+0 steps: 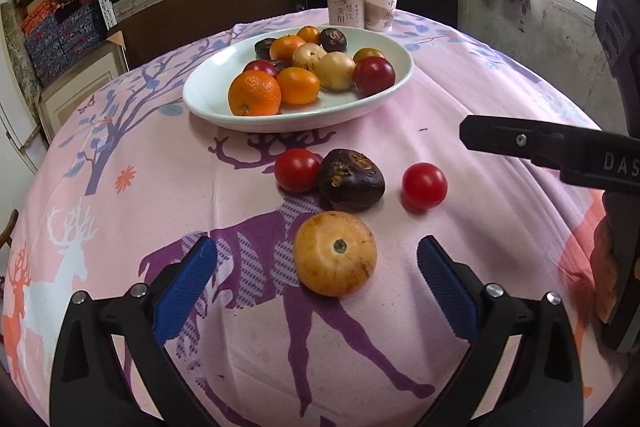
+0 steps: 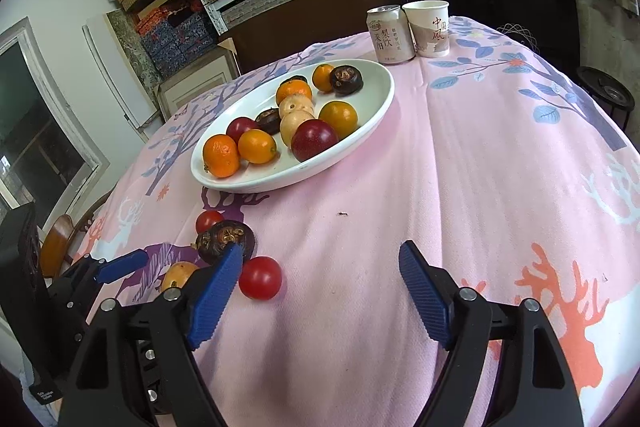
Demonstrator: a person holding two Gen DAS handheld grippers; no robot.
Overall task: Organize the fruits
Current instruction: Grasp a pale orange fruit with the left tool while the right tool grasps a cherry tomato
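Pink cloth printed with deer covers the worktop (image 1: 460,99), the biggest thing ahead of both tongs. Beyond the left tongs (image 1: 316,267) sits a white oval dish (image 1: 208,95) holding the sorted fruit: several oranges, pale yellow round fruits, dark red plum-like ones and a few dark brown ones, piled toward its middle and far end, with bare space on the near side. A drink can (image 1: 346,7) and a paper cup (image 1: 380,9) stand touching each other behind the dish. Four fruits still lie loose on the cloth. The yellow fruit (image 1: 335,253), stem upward, lies between the left tongs' blue pads, which stand wide apart and touch nothing; just beyond it is a dark brown fruit (image 1: 351,179), touching a small tomato (image 1: 297,169) on its left, with a second tomato (image 1: 424,185) apart to the right. The right tongs (image 2: 320,287) are also spread wide and empty, that second tomato just outside their left pad. The step in hand looks like taking the yellow fruit: bring the pads level with its widest part, centre it, close gently so it cannot roll toward the brown fruit, then lift clear before carrying it to the dish's bare near side.
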